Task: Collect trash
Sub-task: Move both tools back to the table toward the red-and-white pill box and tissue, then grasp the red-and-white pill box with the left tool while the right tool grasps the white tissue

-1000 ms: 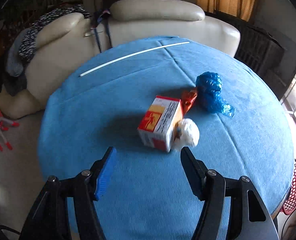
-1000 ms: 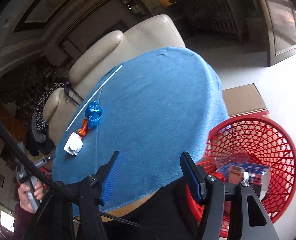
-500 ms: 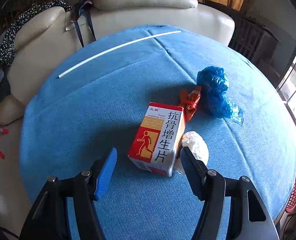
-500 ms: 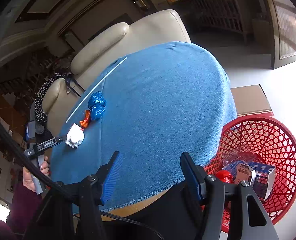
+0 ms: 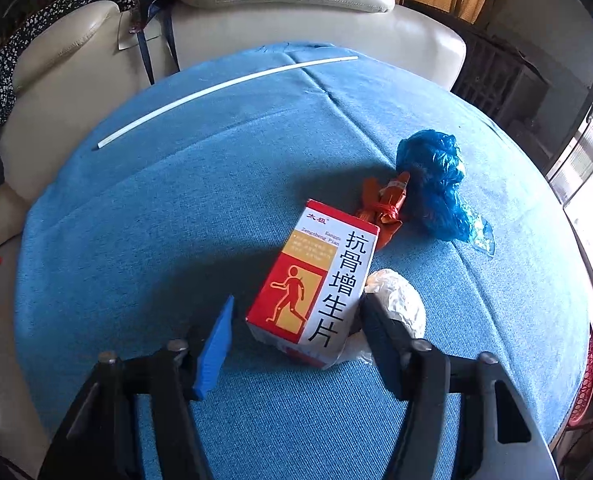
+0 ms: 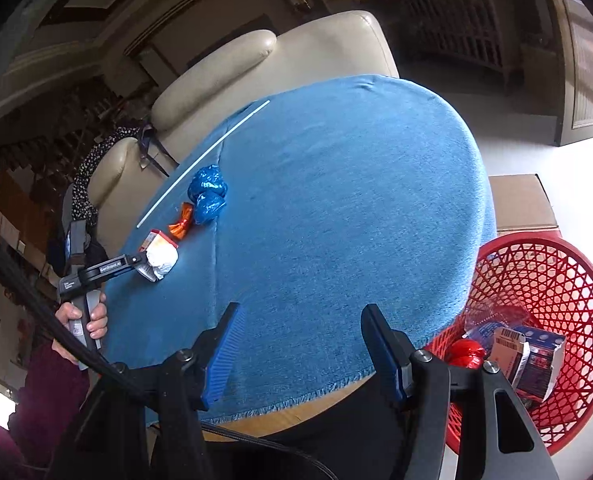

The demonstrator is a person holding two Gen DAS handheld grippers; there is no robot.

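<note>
lying at lower centre of the left wrist view, the medicine box [image 5: 316, 280] looks light, stiff cardboard; pinch its long flat sides. left tongs [image 5: 296, 320] gape around it, a white wad [image 5: 396, 304] crowding the right finger. right tongs [image 6: 300, 344] open, empty, near the red basket [image 6: 576, 280].

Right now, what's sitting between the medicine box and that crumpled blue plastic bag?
In the left wrist view, an orange wrapper lies between the medicine box and the blue plastic bag, touching the box's far corner.
</note>
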